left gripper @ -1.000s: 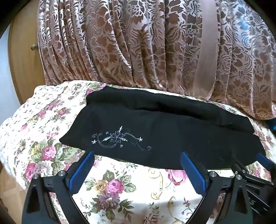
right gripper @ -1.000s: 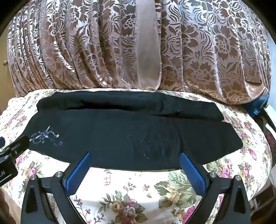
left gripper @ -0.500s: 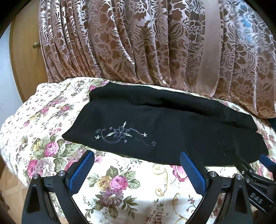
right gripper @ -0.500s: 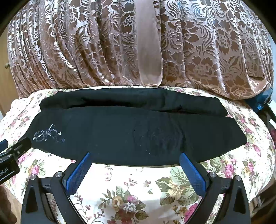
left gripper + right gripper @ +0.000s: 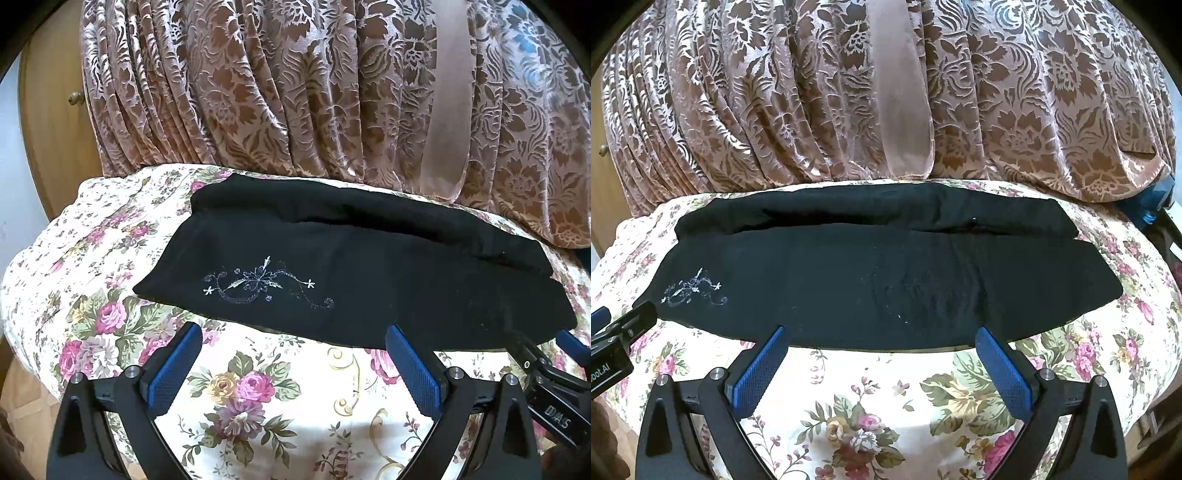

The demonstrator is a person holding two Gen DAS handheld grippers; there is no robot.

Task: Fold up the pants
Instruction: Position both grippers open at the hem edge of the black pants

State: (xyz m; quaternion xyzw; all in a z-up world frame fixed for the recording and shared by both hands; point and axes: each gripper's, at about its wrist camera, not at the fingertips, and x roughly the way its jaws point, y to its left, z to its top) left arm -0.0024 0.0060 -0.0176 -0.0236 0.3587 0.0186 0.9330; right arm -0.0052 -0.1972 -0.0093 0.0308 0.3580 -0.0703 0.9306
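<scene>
Both gripper sets, left gripper (image 5: 293,363) and right gripper (image 5: 879,363), gape empty at lower frame. My pants (image 5: 879,280) lie folded lengthwise mid-frame; crosswise folds remain, I judge.

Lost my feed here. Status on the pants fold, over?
Left hand-held gripper open, right hand-held gripper open, both short of the cloth. Black pants lie lengthwise on the floral bedspread, untouched. Nothing in the way.

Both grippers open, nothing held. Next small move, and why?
Probably ease both forward to the near edge of the pants. Left gripper and right gripper hang open just short of that edge over the floral cloth, and the pants lie flat, folded lengthwise, untouched.
</scene>
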